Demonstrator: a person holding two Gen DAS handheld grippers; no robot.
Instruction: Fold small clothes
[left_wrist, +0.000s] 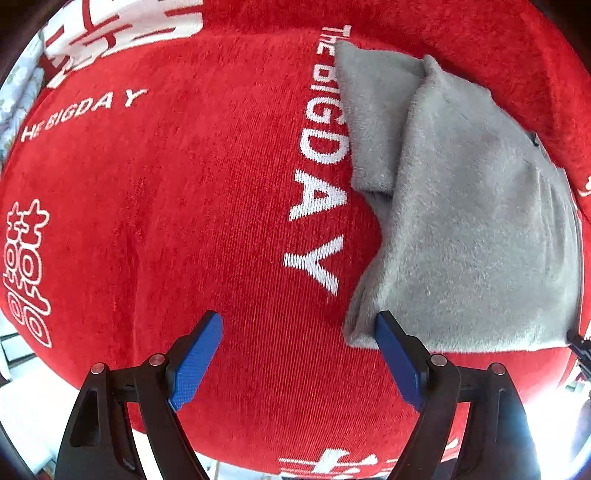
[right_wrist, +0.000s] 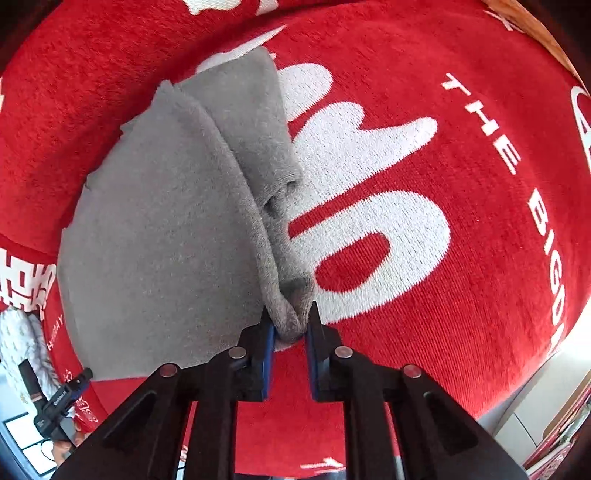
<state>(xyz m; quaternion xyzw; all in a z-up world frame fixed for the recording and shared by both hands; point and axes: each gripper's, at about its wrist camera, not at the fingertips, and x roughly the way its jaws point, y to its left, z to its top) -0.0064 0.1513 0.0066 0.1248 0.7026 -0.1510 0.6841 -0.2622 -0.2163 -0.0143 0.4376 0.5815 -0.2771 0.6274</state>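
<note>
A small grey fleece garment (left_wrist: 469, 229) lies partly folded on a red cloth with white lettering (left_wrist: 207, 206). My left gripper (left_wrist: 299, 354) is open and empty, its blue pads (left_wrist: 195, 362) hovering over the red cloth beside the garment's near left corner. In the right wrist view the same garment (right_wrist: 166, 229) fills the left half. My right gripper (right_wrist: 290, 332) is shut on a bunched corner of the garment at its near right edge. A folded leg or sleeve part (right_wrist: 255, 122) lies along the garment's far right side.
The red cloth (right_wrist: 461, 258) covers the whole work surface and drops off at the near edge. Beyond it show a pale floor (left_wrist: 22, 413) and, at the far left of the right wrist view, the other gripper's dark tip (right_wrist: 70, 391).
</note>
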